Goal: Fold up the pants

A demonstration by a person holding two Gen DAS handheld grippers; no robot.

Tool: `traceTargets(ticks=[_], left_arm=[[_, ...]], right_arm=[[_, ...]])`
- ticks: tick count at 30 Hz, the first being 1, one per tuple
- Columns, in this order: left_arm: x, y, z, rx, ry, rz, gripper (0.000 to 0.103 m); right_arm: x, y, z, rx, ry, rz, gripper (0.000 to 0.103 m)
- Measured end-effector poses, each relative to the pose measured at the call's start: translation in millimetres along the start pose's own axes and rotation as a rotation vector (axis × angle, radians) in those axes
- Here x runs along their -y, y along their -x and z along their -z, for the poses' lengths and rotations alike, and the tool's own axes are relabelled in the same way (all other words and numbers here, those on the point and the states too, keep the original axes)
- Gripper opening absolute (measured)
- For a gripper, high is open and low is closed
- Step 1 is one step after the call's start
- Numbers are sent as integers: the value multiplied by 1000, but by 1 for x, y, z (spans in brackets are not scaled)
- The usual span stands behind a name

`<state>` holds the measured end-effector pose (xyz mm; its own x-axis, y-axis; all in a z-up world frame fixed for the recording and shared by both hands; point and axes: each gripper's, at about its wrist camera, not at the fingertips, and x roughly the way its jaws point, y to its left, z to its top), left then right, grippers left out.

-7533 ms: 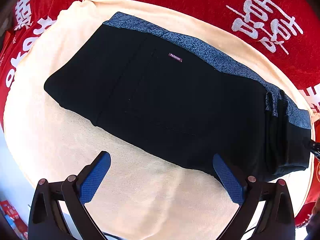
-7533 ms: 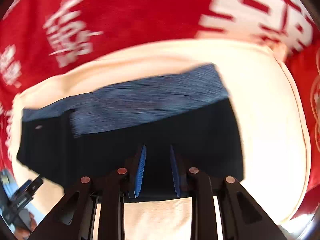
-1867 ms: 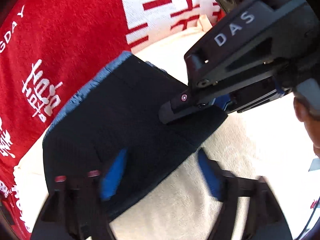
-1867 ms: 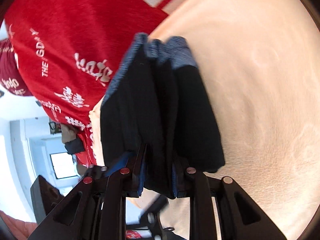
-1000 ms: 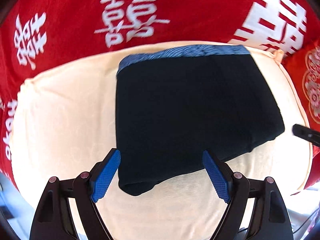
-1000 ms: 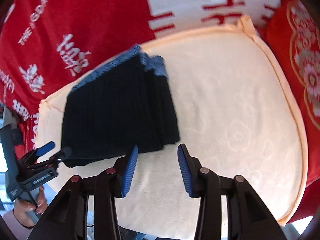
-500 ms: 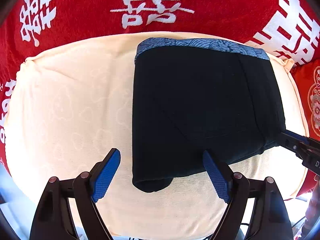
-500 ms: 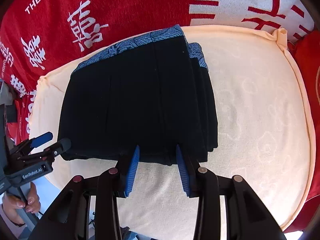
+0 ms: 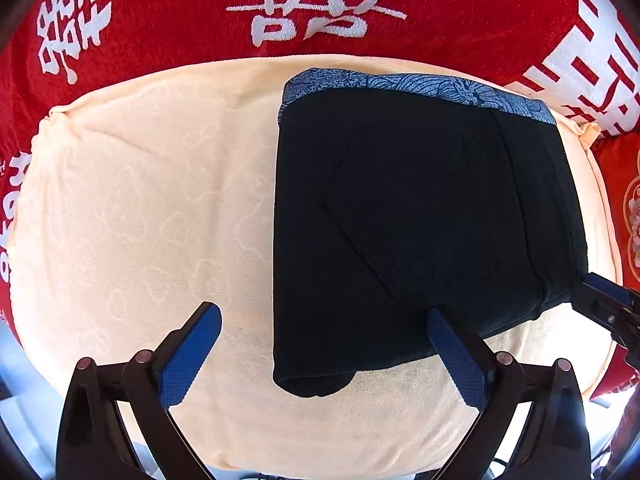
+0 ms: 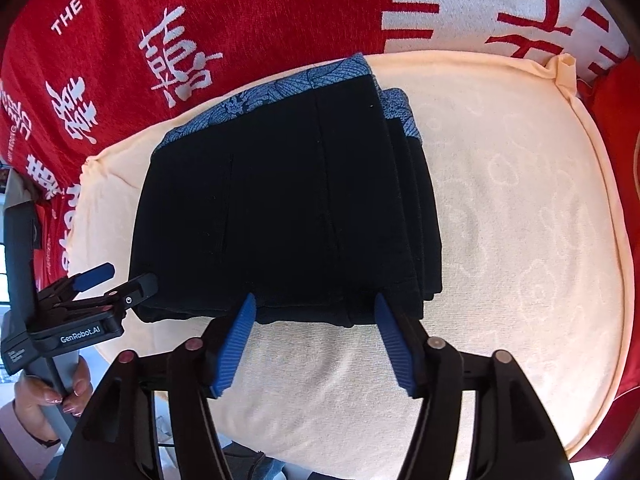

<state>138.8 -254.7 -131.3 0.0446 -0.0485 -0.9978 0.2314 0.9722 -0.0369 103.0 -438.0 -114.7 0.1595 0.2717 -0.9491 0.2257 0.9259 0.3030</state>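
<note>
Half a second on, the right gripper [image 10: 314,312] has spread its jaws wider; their blue tips now straddle the near edge of the folded pants [image 10: 280,200] with bare gaps on both sides, gripping nothing. Since the earlier frame the pants have barely shifted and lie folded into a compact stack on the cream cushion [image 10: 520,220].

Seen from the left wrist, the left gripper [image 9: 324,340] also has its jaws wide open and empty. Its left pad hangs over bare cushion [image 9: 140,200], its right pad sits just at the pants' near edge, and the rolled corner of the pants [image 9: 420,220] pokes out between the two. The patterned blue waistband [image 9: 400,84] runs along the far side, away from the jaws.

Only the right wrist view shows the stepped layers down the stack's right side, and the person's hand [image 10: 48,392] gripping the left tool's handle. Only the left wrist view shows the pants' smooth folded left edge. A red blanket [image 9: 180,8] with white characters lies beyond the cushion.
</note>
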Motion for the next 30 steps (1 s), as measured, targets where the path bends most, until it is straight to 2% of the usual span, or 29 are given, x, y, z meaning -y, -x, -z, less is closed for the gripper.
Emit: traceTargets(ticks=[14,19,24,27,30], left_arm=[[1,-10,-14,-16,2,7,103],[-1,-12,-27,-13,0,19,103],[-17,-13,-48,3,47,48,103],[-26,-18,-61,1,55,66,103],[-33,-28,-66,-26,59,122,103]], right_arm=[[22,3,-5,-3,-39,5,73],[29,2,-10,-17,-39,-1,73],[45,0,-18,-36,-33,-4,74],[59,-2,-25,-33,-70,-36,74],[72,-6,-32,-28,-106,-110,75]])
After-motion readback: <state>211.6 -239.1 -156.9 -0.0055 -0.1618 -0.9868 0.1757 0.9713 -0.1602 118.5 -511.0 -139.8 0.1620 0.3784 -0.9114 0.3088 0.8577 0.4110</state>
